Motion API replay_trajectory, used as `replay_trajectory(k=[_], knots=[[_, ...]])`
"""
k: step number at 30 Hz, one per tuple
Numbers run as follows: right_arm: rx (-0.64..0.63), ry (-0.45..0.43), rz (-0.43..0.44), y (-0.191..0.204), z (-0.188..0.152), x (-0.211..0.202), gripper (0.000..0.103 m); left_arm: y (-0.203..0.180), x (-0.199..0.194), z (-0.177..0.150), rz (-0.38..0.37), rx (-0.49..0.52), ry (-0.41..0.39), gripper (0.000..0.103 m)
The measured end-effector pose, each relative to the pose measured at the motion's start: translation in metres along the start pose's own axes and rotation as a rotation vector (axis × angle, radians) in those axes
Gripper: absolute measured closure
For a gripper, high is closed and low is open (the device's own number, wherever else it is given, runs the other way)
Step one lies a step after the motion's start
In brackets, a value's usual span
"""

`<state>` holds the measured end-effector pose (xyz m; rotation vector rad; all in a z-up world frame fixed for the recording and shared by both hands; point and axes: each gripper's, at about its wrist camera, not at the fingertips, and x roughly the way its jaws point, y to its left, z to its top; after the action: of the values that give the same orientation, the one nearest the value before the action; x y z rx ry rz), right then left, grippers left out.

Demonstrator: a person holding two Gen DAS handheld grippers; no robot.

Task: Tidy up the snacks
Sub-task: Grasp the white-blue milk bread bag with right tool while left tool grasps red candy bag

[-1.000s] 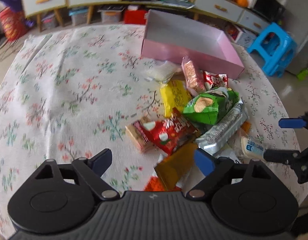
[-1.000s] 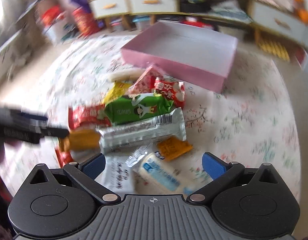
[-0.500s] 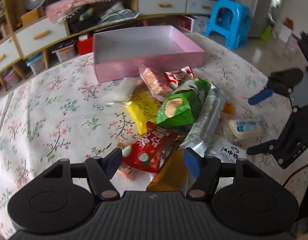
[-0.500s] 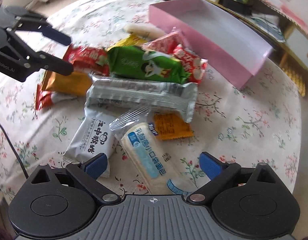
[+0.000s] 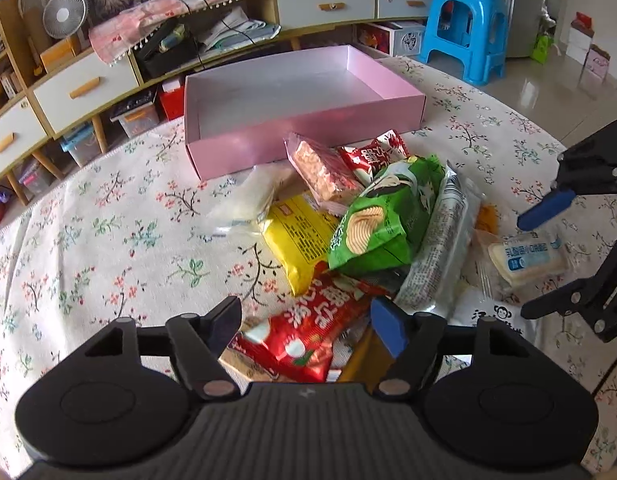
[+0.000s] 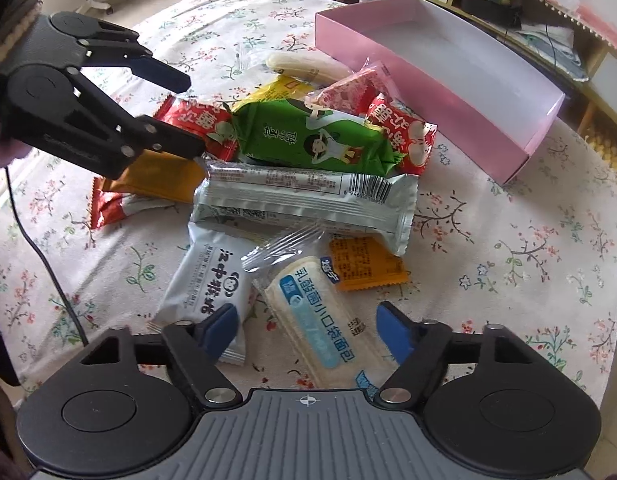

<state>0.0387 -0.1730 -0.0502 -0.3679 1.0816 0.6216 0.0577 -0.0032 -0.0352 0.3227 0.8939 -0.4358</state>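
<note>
A heap of snack packets lies on the flowered tablecloth in front of an empty pink box [image 5: 292, 92] [image 6: 448, 76]. My left gripper [image 5: 306, 322] is open over a red packet [image 5: 308, 328]; in the right wrist view it [image 6: 176, 112] stands at the heap's left side. My right gripper [image 6: 306, 328] is open astride a white bread packet with blue print [image 6: 320, 320], which also shows in the left wrist view [image 5: 524, 258]. A green chips bag [image 5: 380, 220] [image 6: 312, 140] and a long silver packet [image 6: 304, 204] lie mid-heap.
Yellow [image 5: 300, 236], pink [image 5: 324, 172], orange [image 6: 364, 264] and white [image 6: 212, 280] packets lie about. A blue stool [image 5: 464, 28] and low cabinets [image 5: 88, 84] stand beyond the round table. A black cable [image 6: 40, 256] runs across the cloth at the left.
Both grippers have dropped lower and closer to the heap. The left one now sits over the red packet; the right one has closed in on the bread packet.
</note>
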Motion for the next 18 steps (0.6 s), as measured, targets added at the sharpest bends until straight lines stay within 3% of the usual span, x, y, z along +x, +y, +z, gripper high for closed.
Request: replay_trajectory(k=[3, 4, 7, 10, 18], knots=[[0.049, -0.008, 0.007, -0.004, 0.0, -0.001, 0.044, -0.001, 0.002, 0.0, -0.011, 0.004, 0.001, 0.042], [0.072, -0.005, 0.0, -0.007, 0.0, 0.0, 0.054, -0.002, 0.002, 0.0, -0.017, 0.004, 0.002, 0.044], [0.156, 0.007, 0.009, -0.017, 0.0, 0.005, 0.056, -0.005, 0.002, 0.0, -0.024, 0.01, 0.008, 0.054], [0.227, 0.003, 0.02, -0.024, -0.001, 0.004, 0.06, -0.009, 0.001, 0.0, -0.025, 0.016, 0.023, 0.07], [0.433, -0.024, 0.074, -0.043, -0.002, -0.008, 0.069, 0.0, -0.006, 0.0, -0.045, -0.11, 0.056, 0.074]])
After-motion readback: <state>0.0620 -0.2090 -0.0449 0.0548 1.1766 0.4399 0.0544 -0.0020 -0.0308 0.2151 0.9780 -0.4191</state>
